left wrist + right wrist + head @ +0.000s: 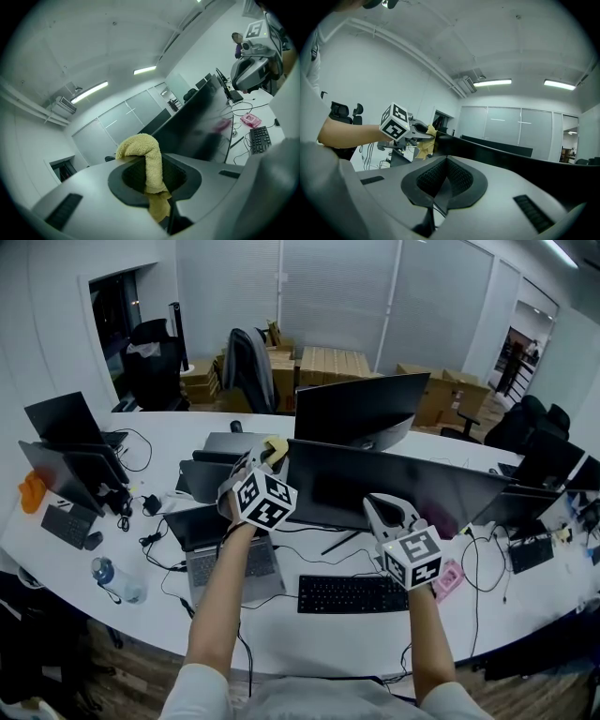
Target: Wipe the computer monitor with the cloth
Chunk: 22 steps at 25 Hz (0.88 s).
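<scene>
Between the jaws of the left gripper (266,457) the cloth (149,159) is pinched, its free end beyond them at the monitor (394,486) top corner; pressing could tug it loose. Jaws of the right gripper (443,185) are together, empty, and may bump the monitor.

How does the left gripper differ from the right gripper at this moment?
The left gripper is shut on the yellow cloth; the right gripper is shut on nothing. The left gripper is at the monitor's upper left corner; the right gripper is lower, in front of its lower part. Both are held up at the same monitor.
</scene>
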Available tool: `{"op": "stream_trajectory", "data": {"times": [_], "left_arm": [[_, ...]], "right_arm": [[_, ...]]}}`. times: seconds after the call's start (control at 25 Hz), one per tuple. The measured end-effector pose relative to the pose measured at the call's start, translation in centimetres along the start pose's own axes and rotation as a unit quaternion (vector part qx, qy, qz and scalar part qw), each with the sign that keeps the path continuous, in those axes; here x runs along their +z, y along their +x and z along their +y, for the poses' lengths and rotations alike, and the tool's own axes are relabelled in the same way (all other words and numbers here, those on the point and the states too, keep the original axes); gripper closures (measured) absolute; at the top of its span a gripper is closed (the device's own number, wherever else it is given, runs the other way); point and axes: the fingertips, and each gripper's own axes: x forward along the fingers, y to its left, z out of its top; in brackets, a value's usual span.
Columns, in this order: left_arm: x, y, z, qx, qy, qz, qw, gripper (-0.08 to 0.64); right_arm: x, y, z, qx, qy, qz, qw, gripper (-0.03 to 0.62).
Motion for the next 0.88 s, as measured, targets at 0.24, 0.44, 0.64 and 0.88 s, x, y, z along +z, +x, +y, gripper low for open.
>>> {"op": "stream_trajectory", "data": {"times": [0.24, 0.44, 0.64, 0.88], "left_arm": [[-1.9, 0.7, -1.6, -0.011, -0.015, 0.011, 0.9998, 0.492], [-3.3, 1.2, -2.8, -0.022, -0.030, 0.016, 0.9992, 0.492], [-4.9, 1.7, -4.1, -0.036, -0.060, 0.019, 0.9974, 0.492], [-7.0, 2.1, -6.0, -0.054, -0.088, 0.027, 0.9943, 0.492]], "right_arm": [[-1.2, 0.1, 0.0, 0.001, 0.007, 0.008, 1.000, 0.566], [-2.5, 0.2, 0.0, 0.003, 0.013, 0.018, 1.000, 0.566], [-3.8, 0.4, 0.0, 0.004, 0.018, 0.029, 0.999, 0.566], [-5.2, 0.8, 0.2, 0.005, 0.022, 0.043, 0.999, 0.566]]}}
